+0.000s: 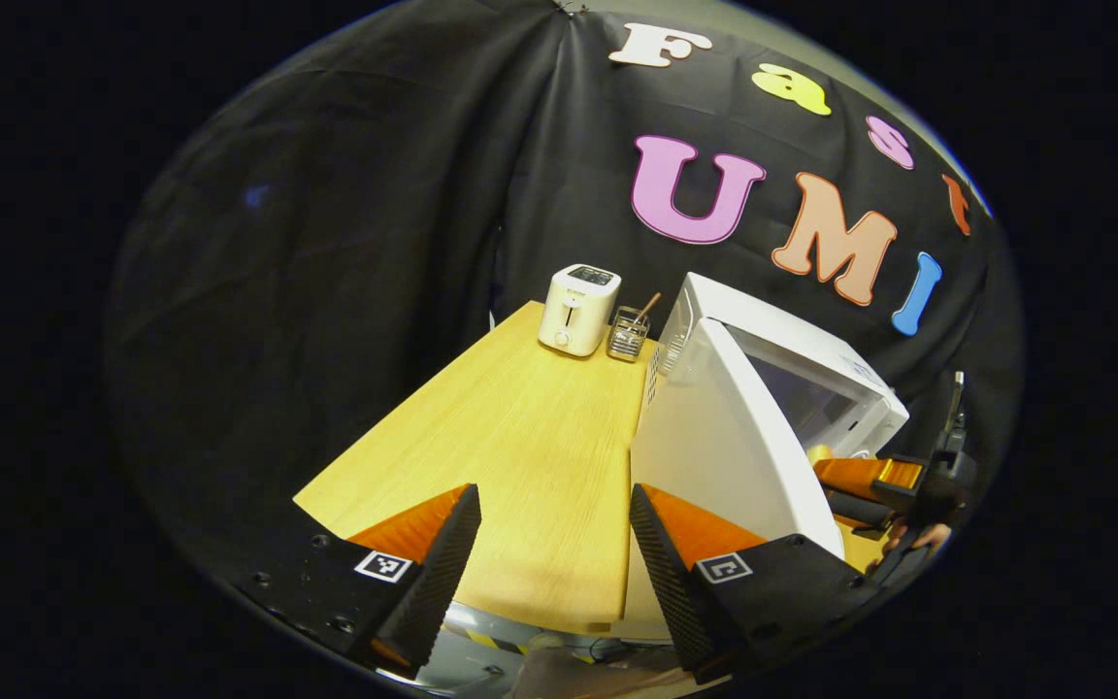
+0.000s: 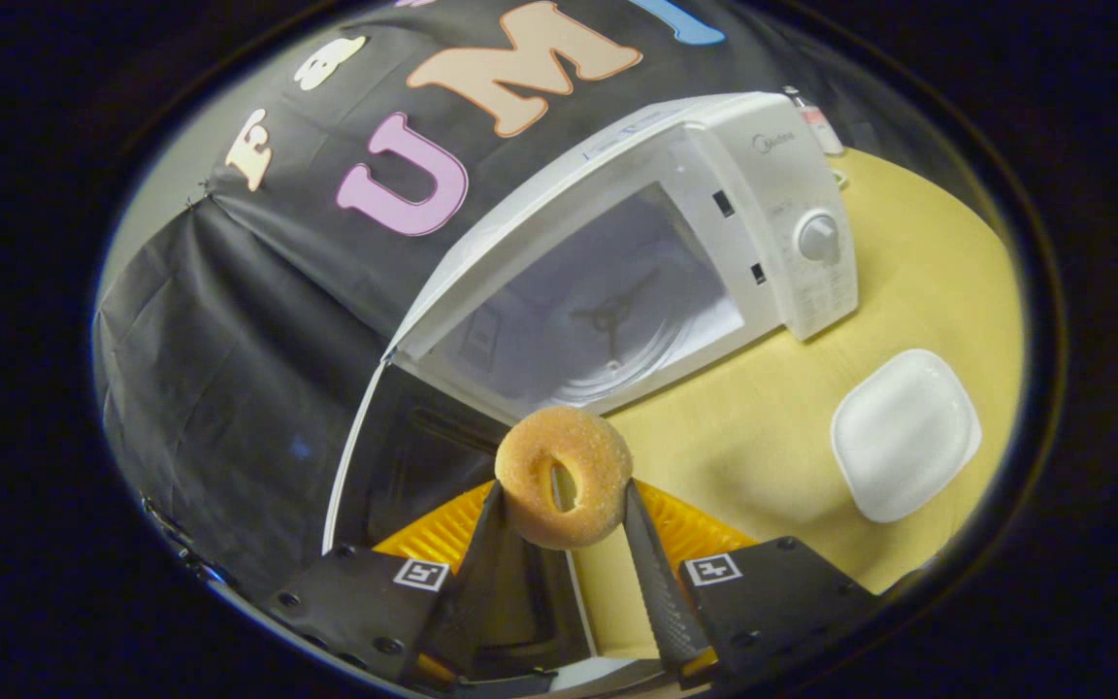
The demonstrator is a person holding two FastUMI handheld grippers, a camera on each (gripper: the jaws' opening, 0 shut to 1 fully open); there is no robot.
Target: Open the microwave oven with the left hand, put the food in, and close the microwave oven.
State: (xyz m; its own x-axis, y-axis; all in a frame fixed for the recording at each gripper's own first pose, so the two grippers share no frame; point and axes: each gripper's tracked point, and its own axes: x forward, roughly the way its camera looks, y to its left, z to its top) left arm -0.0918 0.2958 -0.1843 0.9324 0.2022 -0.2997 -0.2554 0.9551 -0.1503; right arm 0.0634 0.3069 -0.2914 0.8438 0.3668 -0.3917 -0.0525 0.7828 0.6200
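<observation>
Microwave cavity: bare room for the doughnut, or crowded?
The white microwave oven stands open, its glass turntable bare. The sugared doughnut sits in the right gripper. Wooden tabletop is free between oven and white square plate.

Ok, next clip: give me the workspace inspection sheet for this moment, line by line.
Surface: light wooden table, bare in the middle.
Job's things: white microwave with its door swung open, cavity and turntable exposed; sugared doughnut held in front of the opening.
Clutter: white toaster and a glass holder with a stick in it at the far edge; empty white plate beside the microwave.
Grippers: left claw open over the table, holding nothing; right claw shut on the doughnut.
Cables: nothing seen.
Surroundings: black cloth booth wall.
</observation>
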